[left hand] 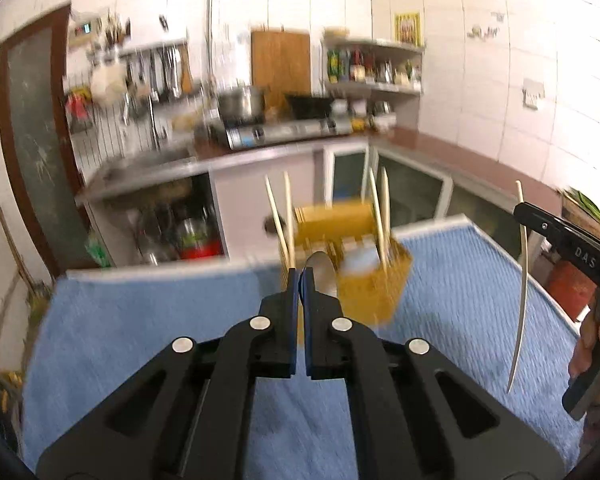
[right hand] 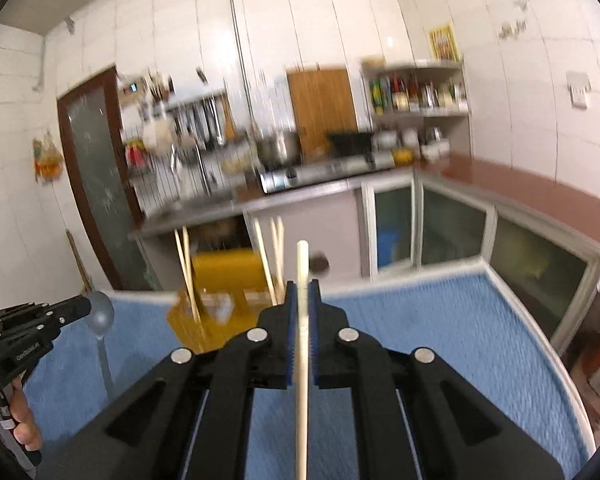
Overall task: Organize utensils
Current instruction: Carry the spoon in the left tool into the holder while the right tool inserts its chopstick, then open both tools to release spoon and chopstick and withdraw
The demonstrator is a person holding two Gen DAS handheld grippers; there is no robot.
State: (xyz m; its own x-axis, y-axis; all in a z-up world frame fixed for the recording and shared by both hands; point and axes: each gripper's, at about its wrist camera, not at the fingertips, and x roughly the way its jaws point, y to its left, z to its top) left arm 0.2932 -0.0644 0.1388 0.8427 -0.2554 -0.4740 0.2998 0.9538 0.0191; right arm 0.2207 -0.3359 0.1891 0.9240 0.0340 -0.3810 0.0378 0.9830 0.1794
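- Left gripper (left hand: 299, 280): jaws closed on a metal spoon (right hand: 100, 314), bowl up, handle hanging down, held above the desk (left hand: 140, 320) with its blue cloth cover.
- Right gripper (right hand: 303, 292): jaws clamped on one pale chopstick (right hand: 302, 320), held upright, its top end poking above the fingertips.
- Yellow utensil holder (left hand: 374, 280) stands near the desk's far edge, blurred; several chopsticks (left hand: 380, 216) stand in it, leaning.
- Spoon bowl sits just in front of the holder in the left wrist view; whether they touch cannot be told.
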